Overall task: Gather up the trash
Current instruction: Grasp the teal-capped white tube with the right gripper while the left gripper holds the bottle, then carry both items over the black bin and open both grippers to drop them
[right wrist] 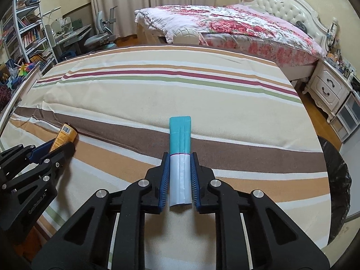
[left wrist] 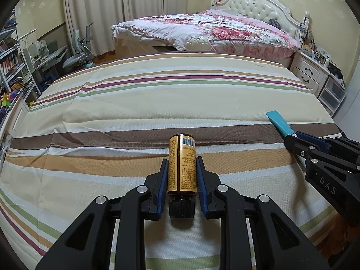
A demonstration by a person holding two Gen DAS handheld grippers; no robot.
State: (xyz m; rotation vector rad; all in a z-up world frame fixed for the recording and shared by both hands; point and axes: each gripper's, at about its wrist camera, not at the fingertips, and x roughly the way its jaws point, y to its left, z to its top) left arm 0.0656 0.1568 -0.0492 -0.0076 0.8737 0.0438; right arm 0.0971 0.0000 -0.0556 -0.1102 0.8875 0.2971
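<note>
My left gripper (left wrist: 181, 164) is shut on a small brown bottle (left wrist: 181, 164) with a yellow label and a black cap that points back at the camera, just above the striped cloth (left wrist: 157, 94). From the right wrist view that bottle (right wrist: 65, 136) and the left gripper (right wrist: 64, 145) sit at the far left. My right gripper (right wrist: 180, 157) is shut on a flattened teal and white tube (right wrist: 180, 135), its white end between the blue pads. In the left wrist view the tube (left wrist: 279, 122) juts from the right gripper (left wrist: 290, 136) at the right.
The striped cloth (right wrist: 157, 85) covers a broad flat surface. A black-lined bin (right wrist: 337, 180) stands off its right edge. Beyond are a bed with a floral quilt (right wrist: 236, 27), a white nightstand (right wrist: 328, 90), a desk chair (right wrist: 99, 38) and bookshelves (right wrist: 27, 29).
</note>
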